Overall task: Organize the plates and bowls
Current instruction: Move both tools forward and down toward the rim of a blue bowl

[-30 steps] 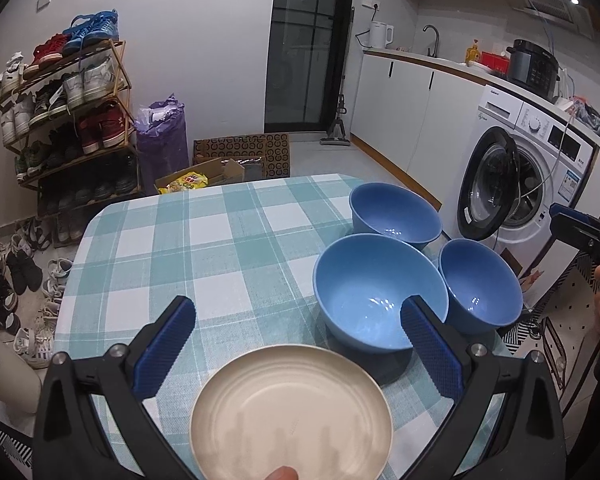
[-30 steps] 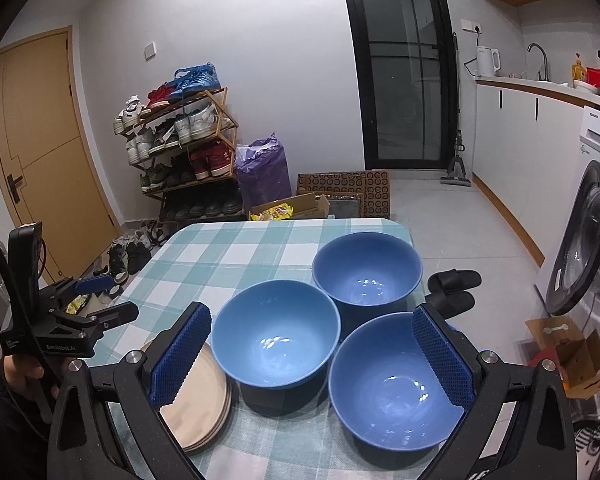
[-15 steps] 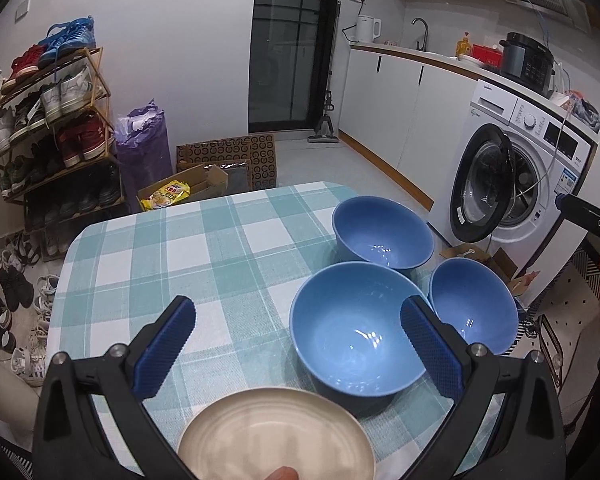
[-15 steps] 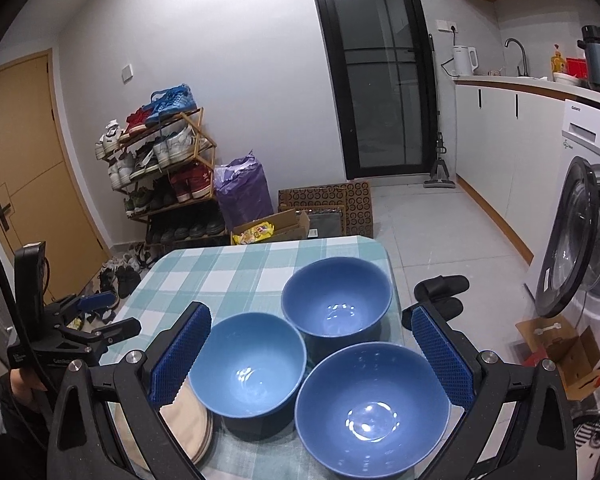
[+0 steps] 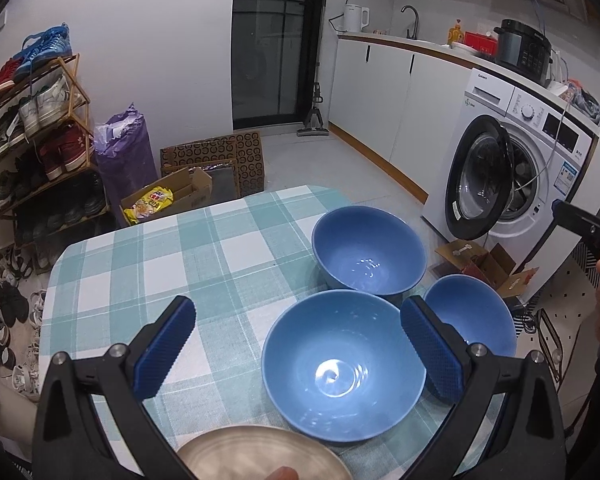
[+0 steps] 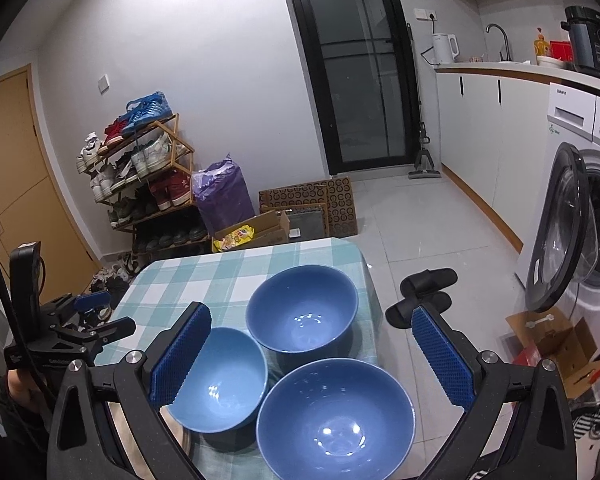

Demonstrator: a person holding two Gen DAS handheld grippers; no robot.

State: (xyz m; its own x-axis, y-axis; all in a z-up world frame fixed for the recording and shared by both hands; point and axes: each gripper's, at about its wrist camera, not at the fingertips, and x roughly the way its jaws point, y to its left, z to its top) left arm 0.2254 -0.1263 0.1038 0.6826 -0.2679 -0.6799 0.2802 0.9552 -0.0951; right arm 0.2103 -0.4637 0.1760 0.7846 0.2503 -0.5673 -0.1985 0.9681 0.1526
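Observation:
Three blue bowls stand close together on the teal checked table (image 5: 148, 272). In the left wrist view they are the near bowl (image 5: 340, 372), the far bowl (image 5: 368, 252) and the right bowl (image 5: 472, 320). A cream plate stack (image 5: 256, 456) lies at the bottom edge. My left gripper (image 5: 296, 348) is open and empty, above the near bowl's left side. In the right wrist view my right gripper (image 6: 312, 360) is open and empty above the closest bowl (image 6: 336, 416), with the left bowl (image 6: 224, 380) and far bowl (image 6: 300, 312) beyond. The left gripper (image 6: 100, 316) shows at the left.
A washing machine (image 5: 520, 168) with its door open stands right of the table. A cardboard box (image 5: 488, 264) and slippers (image 6: 424, 292) lie on the floor there. A shoe rack (image 5: 32, 132), purple bag (image 5: 124, 156) and snack box (image 5: 168, 200) stand beyond the far edge.
Both grippers have pulled back and risen. In the left view the plate stack has slid toward the bottom edge. In the right view the bowls sit lower and the plates are nearly hidden.

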